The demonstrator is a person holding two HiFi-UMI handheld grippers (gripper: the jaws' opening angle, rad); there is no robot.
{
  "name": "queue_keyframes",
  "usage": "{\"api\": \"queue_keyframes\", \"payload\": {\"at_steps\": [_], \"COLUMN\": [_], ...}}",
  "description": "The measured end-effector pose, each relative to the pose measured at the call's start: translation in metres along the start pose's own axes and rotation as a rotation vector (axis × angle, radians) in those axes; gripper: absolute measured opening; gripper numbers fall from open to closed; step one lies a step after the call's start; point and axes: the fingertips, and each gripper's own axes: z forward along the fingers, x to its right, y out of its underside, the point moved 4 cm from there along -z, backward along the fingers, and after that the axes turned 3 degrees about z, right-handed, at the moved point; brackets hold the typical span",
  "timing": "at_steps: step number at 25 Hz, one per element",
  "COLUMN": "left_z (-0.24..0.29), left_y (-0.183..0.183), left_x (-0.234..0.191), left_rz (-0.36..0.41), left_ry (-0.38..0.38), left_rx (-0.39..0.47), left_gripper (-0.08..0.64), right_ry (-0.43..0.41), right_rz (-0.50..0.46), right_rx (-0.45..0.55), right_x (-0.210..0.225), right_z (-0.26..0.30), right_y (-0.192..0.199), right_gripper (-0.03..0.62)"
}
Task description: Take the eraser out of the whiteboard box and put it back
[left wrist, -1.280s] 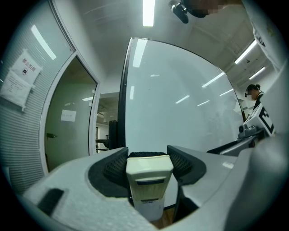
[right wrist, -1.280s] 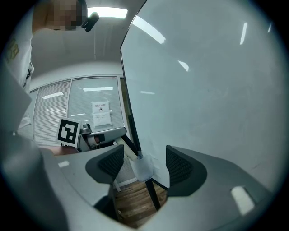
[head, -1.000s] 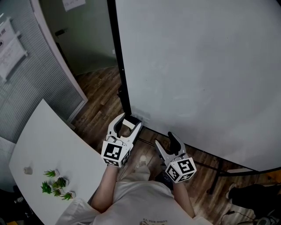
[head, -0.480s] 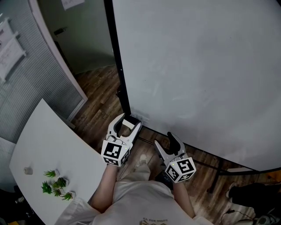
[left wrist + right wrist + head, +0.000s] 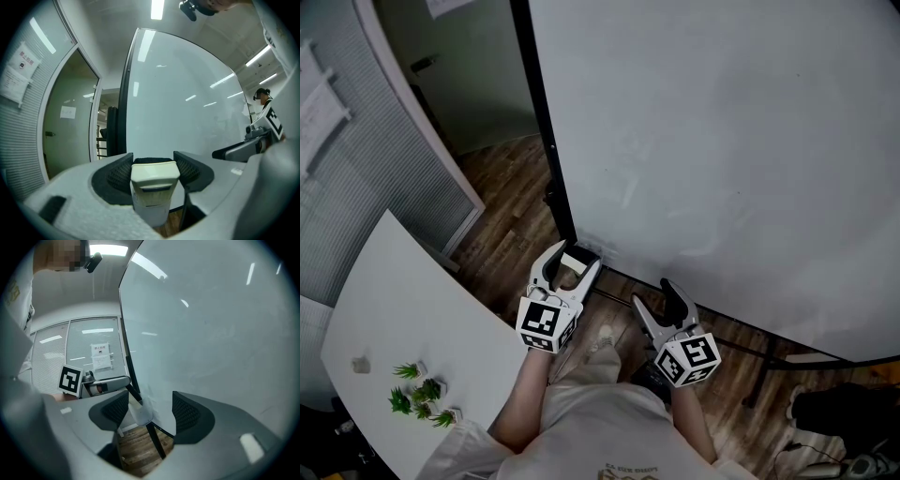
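Person: a pale shirt (image 5: 591,422) and two bare forearms are filling the bottom of the head view, each hand carrying a gripper with a black-and-white marker cube.
Left gripper: the grey two-jaw left gripper (image 5: 572,265) is pointing level toward the lower left corner of the board, and its jaws are pinching a block between their ribbed black pads.
Eraser: the cream plastic block eraser (image 5: 153,187) is sitting upright in the left gripper's jaws, out of its box, with a dark felt face at its far end and both pads touching its sides.
Right gripper: the grey two-jaw right gripper (image 5: 658,302) is hovering just beside the left one, its jaws standing spread with nothing between the pads.
Whiteboard box: the small white plastic whiteboard box (image 5: 139,411) is hanging at the board's lower corner, showing through the gap of the right jaws, apart from them.
Table: a white rounded table (image 5: 412,319) is lying to the person's left, bearing a cluster of small green plants (image 5: 420,394).
Floor: dark wood planks (image 5: 511,187) are running under the board's stand.
Whiteboard: the large white whiteboard (image 5: 722,141) in a black frame (image 5: 539,122) is filling the far right.
Wall: grey slatted blinds (image 5: 356,187) are covering the glass partition on the far left.
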Motion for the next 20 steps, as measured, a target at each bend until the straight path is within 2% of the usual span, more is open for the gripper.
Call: {"api": "queue_keyframes", "payload": {"at_steps": [20], "left_z": [0.013], "left_y": [0.023], "left_x": [-0.003], "left_rz": [-0.014], "left_ry": [0.011], "left_rx": [-0.048], "left_gripper": [0.265], "right_ry": [0.005], "right_rz": [0.020], "right_rx": [-0.020], "right_x": [0.009], "right_z": [0.009], "right_y": [0.009], "right_gripper": [0.295]}}
